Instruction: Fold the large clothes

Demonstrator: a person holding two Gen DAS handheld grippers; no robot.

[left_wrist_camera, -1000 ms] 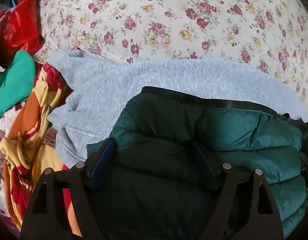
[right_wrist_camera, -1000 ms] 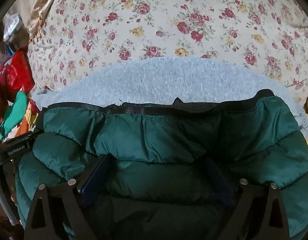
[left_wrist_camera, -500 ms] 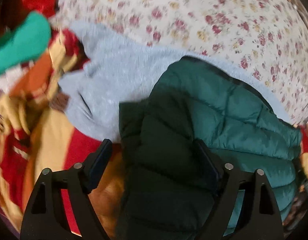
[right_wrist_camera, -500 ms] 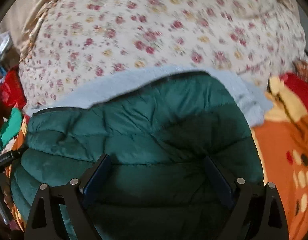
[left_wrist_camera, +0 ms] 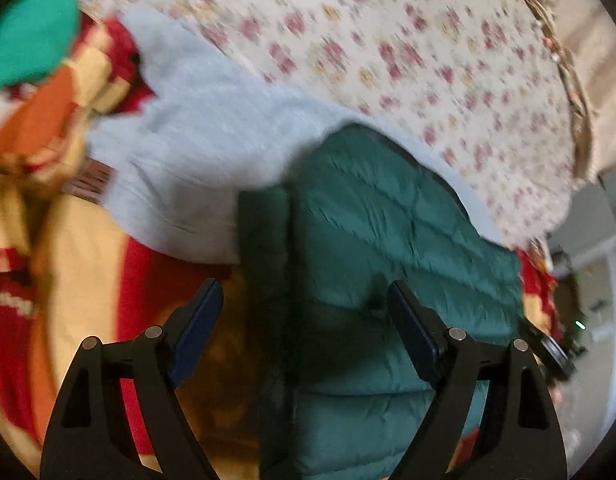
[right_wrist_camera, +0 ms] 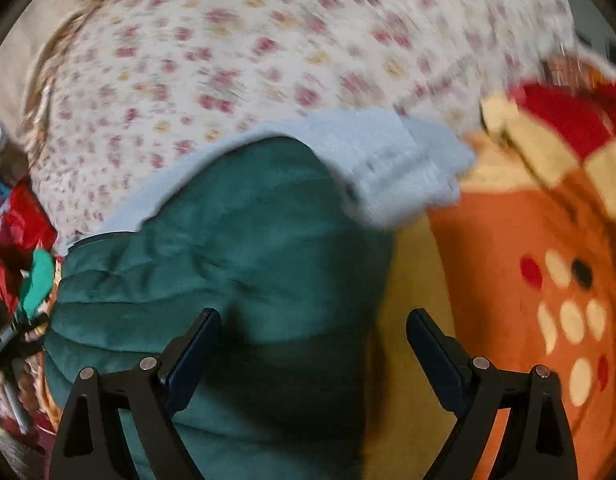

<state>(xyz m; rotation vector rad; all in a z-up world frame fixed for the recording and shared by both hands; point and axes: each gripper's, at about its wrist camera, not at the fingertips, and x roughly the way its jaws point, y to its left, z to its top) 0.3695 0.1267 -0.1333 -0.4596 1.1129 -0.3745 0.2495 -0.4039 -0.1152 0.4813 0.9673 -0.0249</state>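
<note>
A dark green quilted puffer jacket (left_wrist_camera: 387,248) lies folded on top of a light grey sweatshirt (left_wrist_camera: 196,132). My left gripper (left_wrist_camera: 304,320) is open above the jacket's left edge, nothing between its fingers. In the right wrist view the jacket (right_wrist_camera: 236,248) fills the lower left and the grey sweatshirt (right_wrist_camera: 395,168) sticks out past its right end. My right gripper (right_wrist_camera: 311,344) is open above the jacket's right edge. Both views are blurred by motion.
A floral bedsheet (left_wrist_camera: 387,40) covers the far side. An orange, red and yellow blanket (right_wrist_camera: 527,260) lies under the clothes, also seen in the left wrist view (left_wrist_camera: 68,240). A teal garment (left_wrist_camera: 28,40) lies at the far left.
Both grippers pulled back and swung outward, left toward the jacket's left end, right toward its right end. The jacket stays folded on the grey sweatshirt. Both grippers stay open.
</note>
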